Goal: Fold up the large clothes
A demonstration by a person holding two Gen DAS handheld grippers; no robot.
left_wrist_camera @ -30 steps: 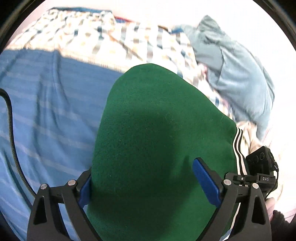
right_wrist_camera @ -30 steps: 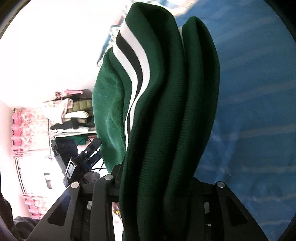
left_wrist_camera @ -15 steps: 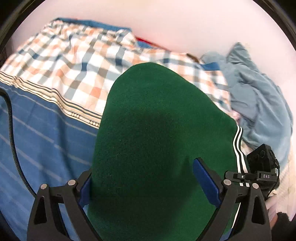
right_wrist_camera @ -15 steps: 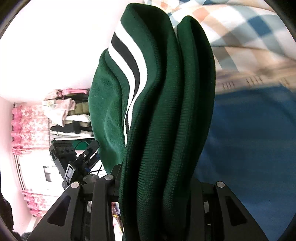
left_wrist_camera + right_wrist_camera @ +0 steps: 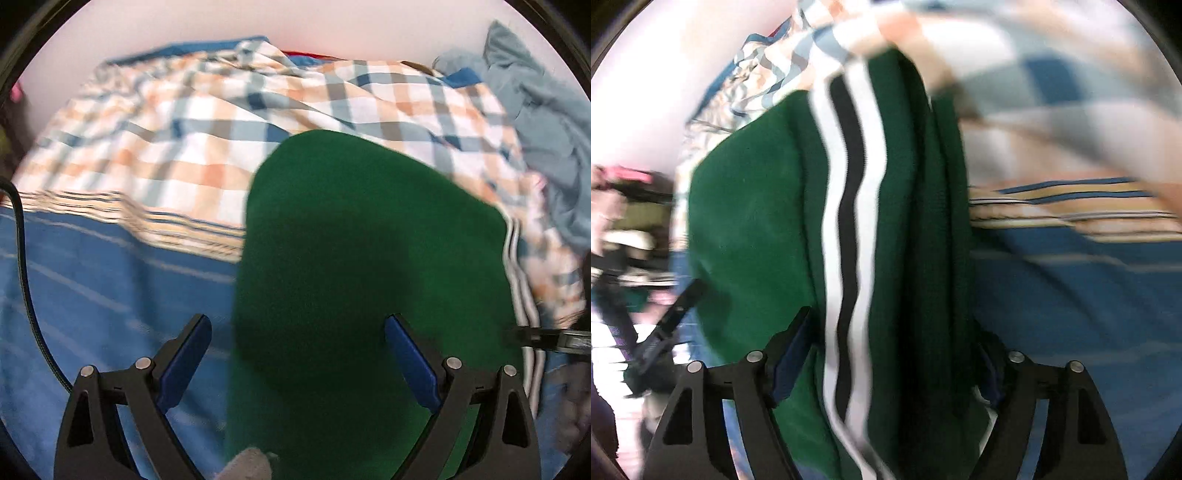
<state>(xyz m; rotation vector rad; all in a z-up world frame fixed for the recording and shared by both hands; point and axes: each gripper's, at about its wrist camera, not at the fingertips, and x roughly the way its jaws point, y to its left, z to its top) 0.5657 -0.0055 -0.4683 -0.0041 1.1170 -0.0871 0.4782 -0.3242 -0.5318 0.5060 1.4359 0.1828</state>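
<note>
A folded dark green garment (image 5: pixel 369 266) with white and black stripes along one edge lies over the blue bed cover, its far end near the plaid bedding. My left gripper (image 5: pixel 299 354) is open; its left blue pad (image 5: pixel 184 358) stands clear of the cloth and the green cloth lies between the fingers. In the right wrist view the same garment (image 5: pixel 908 229) fills the gap of my right gripper (image 5: pixel 890 358), whose jaws stand wide with the thick folded edge between them. That view is blurred.
A blue striped bed cover (image 5: pixel 92 295) lies below. Orange and blue plaid bedding (image 5: pixel 221 129) is heaped at the back. A grey-blue garment (image 5: pixel 546 122) lies at the far right. A black cable (image 5: pixel 22 258) hangs at the left. Furniture with stacked clothes (image 5: pixel 624 236) shows at the right wrist view's left.
Both grippers moved toward the plaid bedding with the green garment. The left gripper shifted left so its left finger is now clear of the cloth. The right jaws have spread apart.
</note>
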